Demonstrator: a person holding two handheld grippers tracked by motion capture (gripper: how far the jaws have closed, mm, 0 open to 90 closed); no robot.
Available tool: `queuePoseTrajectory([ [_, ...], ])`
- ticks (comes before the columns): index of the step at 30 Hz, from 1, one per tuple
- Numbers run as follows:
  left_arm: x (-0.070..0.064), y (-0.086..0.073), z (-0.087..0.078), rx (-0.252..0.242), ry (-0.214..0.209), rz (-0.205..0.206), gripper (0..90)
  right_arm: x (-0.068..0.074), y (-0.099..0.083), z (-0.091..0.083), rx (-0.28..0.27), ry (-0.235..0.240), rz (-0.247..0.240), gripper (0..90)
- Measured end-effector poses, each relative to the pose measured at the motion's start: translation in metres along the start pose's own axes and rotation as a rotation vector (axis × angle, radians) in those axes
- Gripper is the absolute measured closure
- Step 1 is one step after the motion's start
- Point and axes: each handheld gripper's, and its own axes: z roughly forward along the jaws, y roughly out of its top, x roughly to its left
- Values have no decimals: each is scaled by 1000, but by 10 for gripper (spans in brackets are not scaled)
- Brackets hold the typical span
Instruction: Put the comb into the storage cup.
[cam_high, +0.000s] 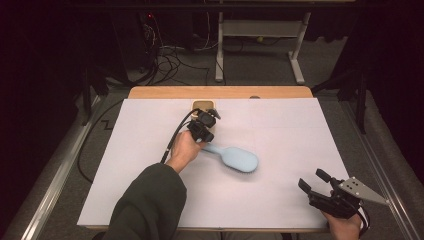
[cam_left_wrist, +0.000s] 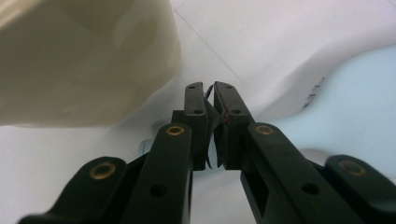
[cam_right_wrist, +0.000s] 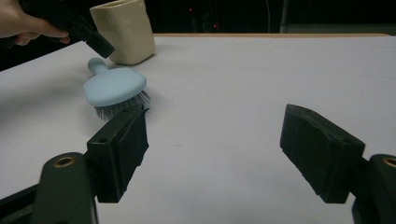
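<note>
White paper covers the table (cam_high: 280, 130), a pale blue hairbrush (cam_high: 234, 157) lying near its middle.

Left gripper (cam_high: 202, 127), jaws pressed together, sits at the brush's handle end, about ten o'clock from the head, perhaps pinching it, beside a cream cup (cam_high: 203, 106). Right gripper (cam_high: 316, 185) rests at four o'clock, jaws wide apart.

A wooden table (cam_high: 220, 92) carries a large white sheet (cam_high: 280, 150) that covers nearly all of its top (a strip of bare wood shows along the far edge). A light blue hairbrush (cam_high: 235, 157) lies near the middle of the sheet, bristles down, its handle pointing to the far left. A cream-coloured cup (cam_high: 203, 106) stands at the far edge of the sheet, just beyond the brush handle.
</note>
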Motion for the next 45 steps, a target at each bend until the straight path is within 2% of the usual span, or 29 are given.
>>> queuePoseTrajectory([
  [12,1,1,14,39,-8,-6,866,0,0,0,2,1,-1,240],
  [22,1,1,16,65,-21,-11,882,1,0,1,4,1,-5,240],
  [27,0,0,18,89,-17,-1,885,1,0,0,1,0,-4,240],
  [31,-2,-2,19,89,-19,6,886,0,0,1,1,0,-7,240],
  [45,-5,-11,17,119,-47,16,891,1,0,1,3,-3,-6,240],
])
